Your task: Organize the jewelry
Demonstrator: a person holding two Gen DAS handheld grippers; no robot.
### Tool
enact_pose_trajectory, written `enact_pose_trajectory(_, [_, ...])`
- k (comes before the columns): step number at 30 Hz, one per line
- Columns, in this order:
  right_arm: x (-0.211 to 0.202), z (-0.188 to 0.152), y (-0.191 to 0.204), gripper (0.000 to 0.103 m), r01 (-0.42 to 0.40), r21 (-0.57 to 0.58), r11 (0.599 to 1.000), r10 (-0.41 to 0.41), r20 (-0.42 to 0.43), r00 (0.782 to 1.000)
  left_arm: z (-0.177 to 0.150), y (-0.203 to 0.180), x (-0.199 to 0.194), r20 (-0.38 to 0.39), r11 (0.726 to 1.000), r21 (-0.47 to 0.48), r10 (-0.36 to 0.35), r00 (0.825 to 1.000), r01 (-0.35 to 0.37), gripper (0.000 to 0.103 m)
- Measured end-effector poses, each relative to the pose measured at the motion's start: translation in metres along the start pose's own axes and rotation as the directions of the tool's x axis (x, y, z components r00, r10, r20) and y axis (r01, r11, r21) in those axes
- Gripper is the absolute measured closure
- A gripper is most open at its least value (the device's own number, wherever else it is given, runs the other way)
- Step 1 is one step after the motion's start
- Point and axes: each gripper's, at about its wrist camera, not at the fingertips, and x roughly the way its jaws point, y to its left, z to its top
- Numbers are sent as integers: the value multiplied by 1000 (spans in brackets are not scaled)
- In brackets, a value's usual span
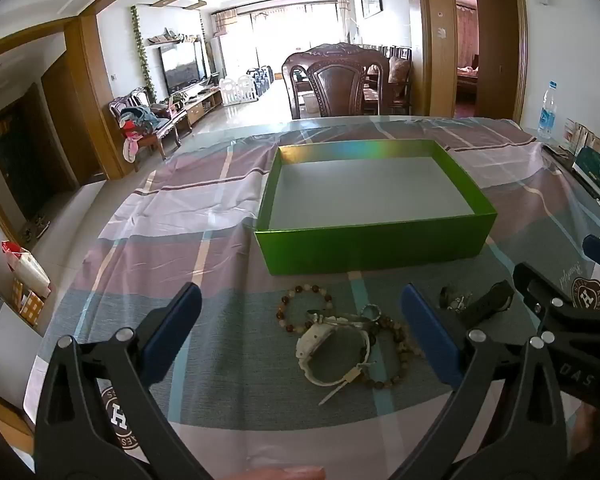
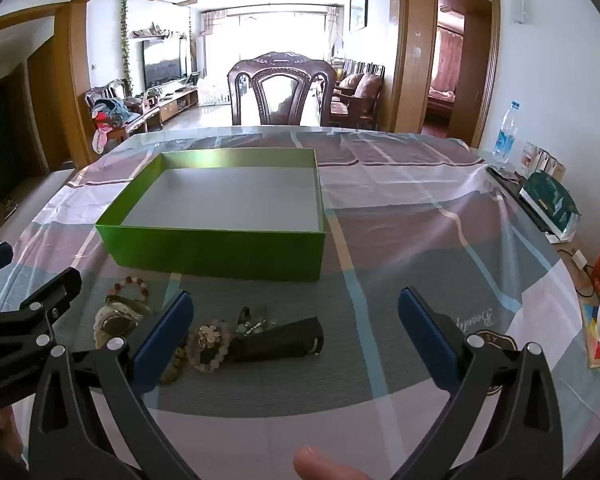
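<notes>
We find the left gripper [image 1: 300,320] with jaws spread wide, holding nothing, hovering over the plaid tablecloth [image 1: 172,216]. The right gripper [image 2: 296,320] is likewise spread and empty. Between the left fingers lie a white watch [image 1: 332,354] and a beaded bracelet [image 1: 305,307], touching in a loose heap on the cloth. Just right of them rest a pink bead bracelet [image 2: 210,344] and a black watch strap [image 2: 284,340]. Beyond the heap stands the green box [image 1: 374,246], open-topped, its grey floor bare. A water bottle [image 2: 506,132] stands at the far right edge
</notes>
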Motion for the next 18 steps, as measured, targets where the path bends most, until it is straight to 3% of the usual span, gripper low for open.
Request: enact_pose_trajectory(18, [0, -1, 1, 3, 1, -2, 1000, -1, 0, 1000, 0, 0, 0, -5, 1000, -2, 1, 1000, -1, 4])
